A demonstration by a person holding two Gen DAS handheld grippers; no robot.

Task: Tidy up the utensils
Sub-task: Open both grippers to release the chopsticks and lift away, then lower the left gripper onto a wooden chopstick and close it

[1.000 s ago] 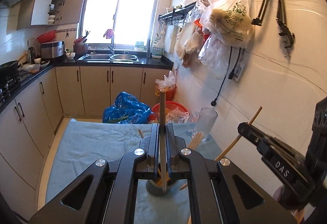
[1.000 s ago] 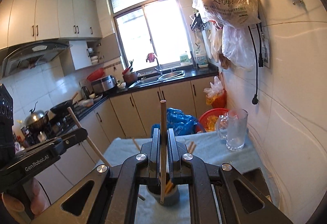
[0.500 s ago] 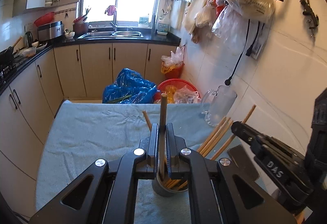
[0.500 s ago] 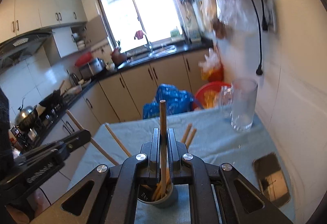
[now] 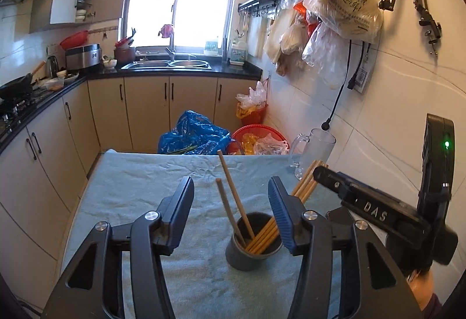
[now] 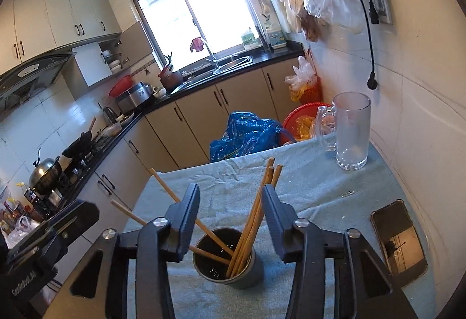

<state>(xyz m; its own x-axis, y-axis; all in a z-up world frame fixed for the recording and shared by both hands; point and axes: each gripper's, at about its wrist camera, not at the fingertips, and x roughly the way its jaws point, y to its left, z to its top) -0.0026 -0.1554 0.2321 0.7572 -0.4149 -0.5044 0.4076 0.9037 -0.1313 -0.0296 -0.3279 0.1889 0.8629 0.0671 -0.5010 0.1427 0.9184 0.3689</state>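
A dark round utensil holder (image 5: 252,243) (image 6: 228,257) stands on the blue-grey cloth-covered table (image 5: 131,188). Several wooden chopsticks (image 5: 233,196) (image 6: 256,211) stand in it, leaning left and right. My left gripper (image 5: 231,192) is open and empty, just above and behind the holder. My right gripper (image 6: 231,199) is open and empty too, its fingers either side of the chopsticks above the holder. The right gripper's body also shows in the left wrist view (image 5: 375,214), and the left gripper's body in the right wrist view (image 6: 49,234).
A glass mug (image 6: 351,131) (image 5: 314,151) stands at the table's far right by the tiled wall. A phone (image 6: 399,237) lies at the right edge. Blue bag (image 5: 195,135) and red basket (image 5: 256,135) sit on the floor beyond. Cabinets run along the left.
Both grippers were shut on one chopstick each above the holder. Both have opened, and the two chopsticks now stand in the holder with the others.
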